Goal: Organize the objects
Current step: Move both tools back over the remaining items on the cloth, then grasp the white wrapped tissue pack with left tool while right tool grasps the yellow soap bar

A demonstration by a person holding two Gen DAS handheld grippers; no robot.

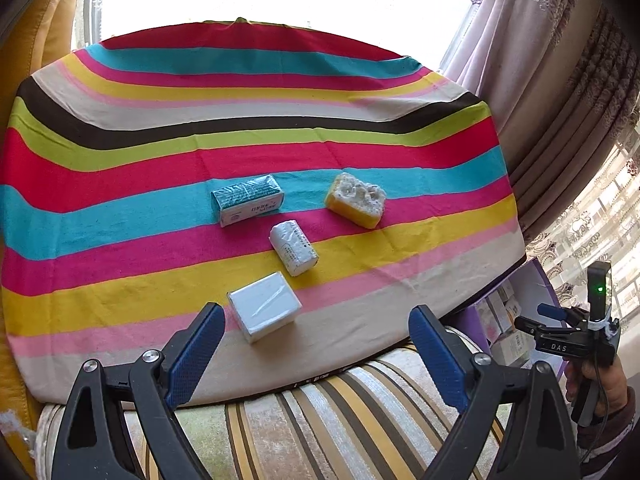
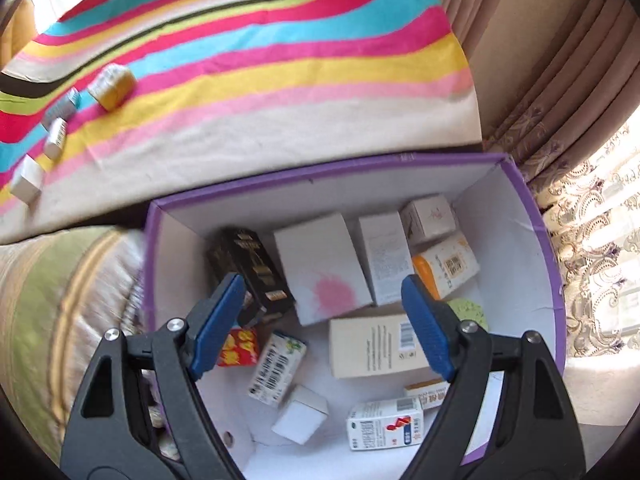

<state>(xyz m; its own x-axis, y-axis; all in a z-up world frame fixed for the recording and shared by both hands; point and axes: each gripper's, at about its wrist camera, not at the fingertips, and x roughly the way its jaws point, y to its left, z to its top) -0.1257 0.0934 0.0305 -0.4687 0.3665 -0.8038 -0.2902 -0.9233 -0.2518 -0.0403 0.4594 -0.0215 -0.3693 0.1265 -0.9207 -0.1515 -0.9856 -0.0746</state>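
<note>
Four small objects left on striped surface [image 1: 120, 208]: white wrapped block [image 1: 264, 306] nearest, white packet [image 1: 293, 248], teal packet [image 1: 248, 199], yellow sponge [image 1: 355, 199] beyond. Left gripper [image 1: 316, 344] fingers wide, empty, hanging just short of block. Best approach likely: straddle block's short sides, close squarely. Purple box [image 2: 520, 184] beside surface holds many cartons, jumbled. Right gripper [image 2: 324, 320] fingers wide, empty, above box.
</note>
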